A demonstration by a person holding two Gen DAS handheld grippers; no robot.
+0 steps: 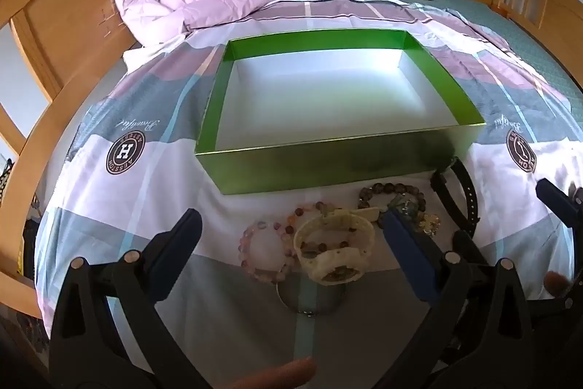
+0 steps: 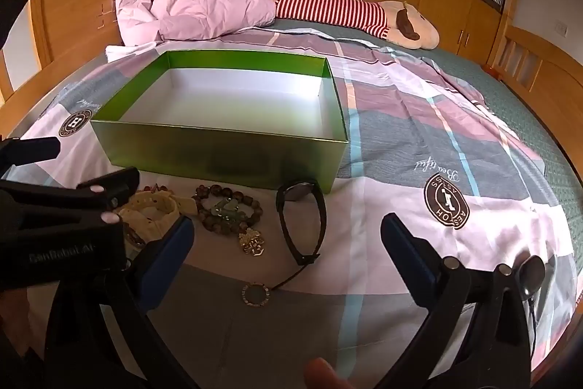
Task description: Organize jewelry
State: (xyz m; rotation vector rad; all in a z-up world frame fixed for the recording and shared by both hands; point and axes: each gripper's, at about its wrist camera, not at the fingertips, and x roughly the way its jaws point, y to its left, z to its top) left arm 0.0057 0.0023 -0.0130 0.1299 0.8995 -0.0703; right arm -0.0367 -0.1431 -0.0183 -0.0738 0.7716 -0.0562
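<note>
Jewelry is seen laid out on the bed (image 1: 153, 177), in a row along the near wall of the green box (image 1: 328, 166), which stands empty.

Left wrist view: the left hand-held gripper (image 1: 291, 232) is spread wide, nothing grasped. The cream watch (image 1: 333, 250) lies between its fingers, lower centre of the frame, partly overlapping the pink bead bracelet (image 1: 264, 252) to its left. The strap is curled into a loop, its dial end turned toward the camera.

Right wrist view: the right hand-held gripper (image 2: 288, 236) is likewise released and empty. The black watch (image 2: 304, 221) lies centre frame between its fingers, long axis running from near the box wall toward the camera. The dark bead bracelet (image 2: 227, 210) and a gold charm (image 2: 251, 241) sit left of it; a ring pendant (image 2: 256, 294) lies nearer the camera.

The cream watch is judged nearer the left hand-held gripper, the black watch nearer the right. The box lies straight beyond both.
</note>
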